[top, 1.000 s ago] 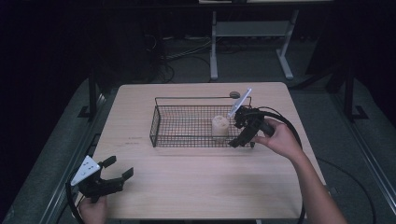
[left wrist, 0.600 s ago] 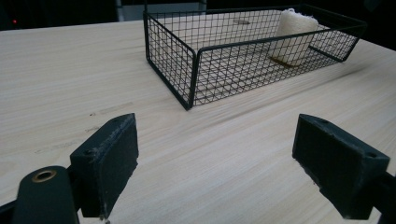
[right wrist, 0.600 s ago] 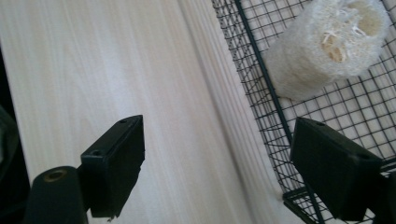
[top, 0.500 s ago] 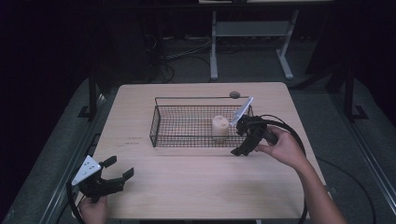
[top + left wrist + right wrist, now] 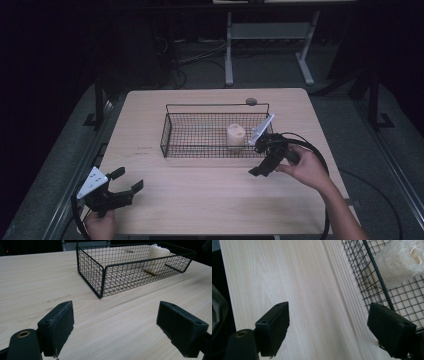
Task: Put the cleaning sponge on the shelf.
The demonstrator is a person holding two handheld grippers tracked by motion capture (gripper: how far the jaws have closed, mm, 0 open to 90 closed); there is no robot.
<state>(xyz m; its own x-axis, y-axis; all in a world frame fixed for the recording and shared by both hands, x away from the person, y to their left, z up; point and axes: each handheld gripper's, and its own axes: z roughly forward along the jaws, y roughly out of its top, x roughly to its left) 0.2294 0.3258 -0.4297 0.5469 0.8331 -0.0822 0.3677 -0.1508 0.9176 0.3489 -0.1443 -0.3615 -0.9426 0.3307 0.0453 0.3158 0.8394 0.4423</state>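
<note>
A black wire basket [image 5: 172, 131] stands on the wooden table [image 5: 215, 200], near its far middle. Inside it, at the right end, a cream roll [image 5: 235, 136] stands upright; it also shows through the mesh in the left gripper view as the roll [image 5: 157, 258] and in the right gripper view as the roll [image 5: 398, 262]. My right gripper [image 5: 260, 167] hovers open just in front of the basket's right front corner, empty. My left gripper [image 5: 127, 182] is open and empty at the near left corner of the table, facing the basket [image 5: 105, 272].
A small dark round object [image 5: 251, 101] lies on the table behind the basket. A metal stand [image 5: 265, 35] rises on the dark floor beyond the table. Bare wood stretches between the two grippers.
My right gripper has drawn back from the roll in the basket, toward the near side and lower, and now sits outside the basket's front wall. The left gripper has stayed still.
</note>
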